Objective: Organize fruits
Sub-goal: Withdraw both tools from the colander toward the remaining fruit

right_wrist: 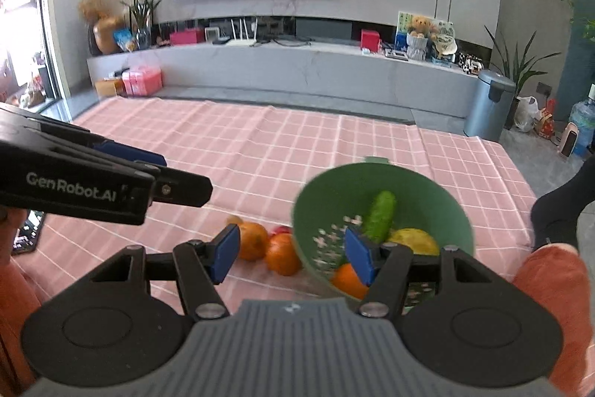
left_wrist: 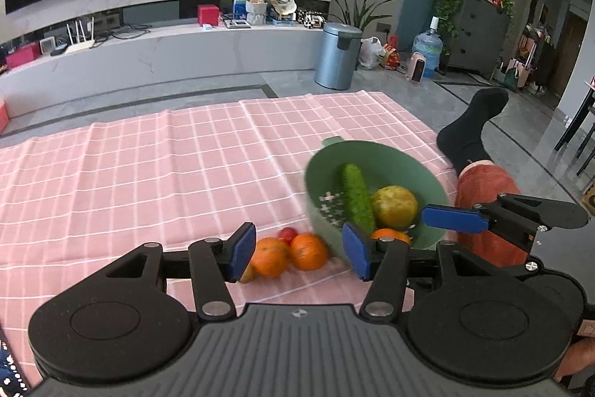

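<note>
A green colander bowl sits tilted on the pink checked cloth. It holds a cucumber, a yellow-green pear and an orange. Two oranges and a small red fruit lie on the cloth left of the bowl. My left gripper is open above those oranges. My right gripper is open, its right finger over the bowl. The cucumber, the pear, the oranges also show there. The right gripper's fingers reach in beside the bowl.
A leg in a black sock and orange trousers lies right of the bowl. A phone lies on the cloth at the left. A steel bin stands on the floor beyond the cloth.
</note>
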A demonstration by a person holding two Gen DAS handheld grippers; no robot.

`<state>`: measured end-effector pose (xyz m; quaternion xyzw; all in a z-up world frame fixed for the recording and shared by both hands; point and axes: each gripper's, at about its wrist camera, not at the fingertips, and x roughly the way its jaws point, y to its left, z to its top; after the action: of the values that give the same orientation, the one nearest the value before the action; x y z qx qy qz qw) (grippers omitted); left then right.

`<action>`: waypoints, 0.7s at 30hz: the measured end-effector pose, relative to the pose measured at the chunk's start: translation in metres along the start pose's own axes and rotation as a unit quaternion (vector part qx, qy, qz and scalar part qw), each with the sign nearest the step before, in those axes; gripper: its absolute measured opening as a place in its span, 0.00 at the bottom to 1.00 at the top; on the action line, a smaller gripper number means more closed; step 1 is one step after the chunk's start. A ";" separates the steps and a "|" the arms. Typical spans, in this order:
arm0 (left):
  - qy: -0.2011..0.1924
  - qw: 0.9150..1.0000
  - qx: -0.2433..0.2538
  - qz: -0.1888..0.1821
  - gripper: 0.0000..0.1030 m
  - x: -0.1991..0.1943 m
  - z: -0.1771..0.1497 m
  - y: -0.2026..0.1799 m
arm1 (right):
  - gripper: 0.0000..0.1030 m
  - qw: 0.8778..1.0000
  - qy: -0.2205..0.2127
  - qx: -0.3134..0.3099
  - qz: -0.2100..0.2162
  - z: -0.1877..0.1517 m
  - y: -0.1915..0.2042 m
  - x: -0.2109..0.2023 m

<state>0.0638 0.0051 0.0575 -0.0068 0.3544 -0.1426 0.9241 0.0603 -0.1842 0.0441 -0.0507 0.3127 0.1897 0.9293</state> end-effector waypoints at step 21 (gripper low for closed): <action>0.037 0.998 -0.043 -0.009 0.62 0.034 -0.046 0.053 | 0.36 0.999 0.039 -0.032 -0.006 -0.037 0.054 0.061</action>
<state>0.0714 0.0509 -0.0050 -0.0445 0.3940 -0.1363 0.9078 0.0631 -0.1225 -0.0203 -0.0896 0.3422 0.1919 0.9155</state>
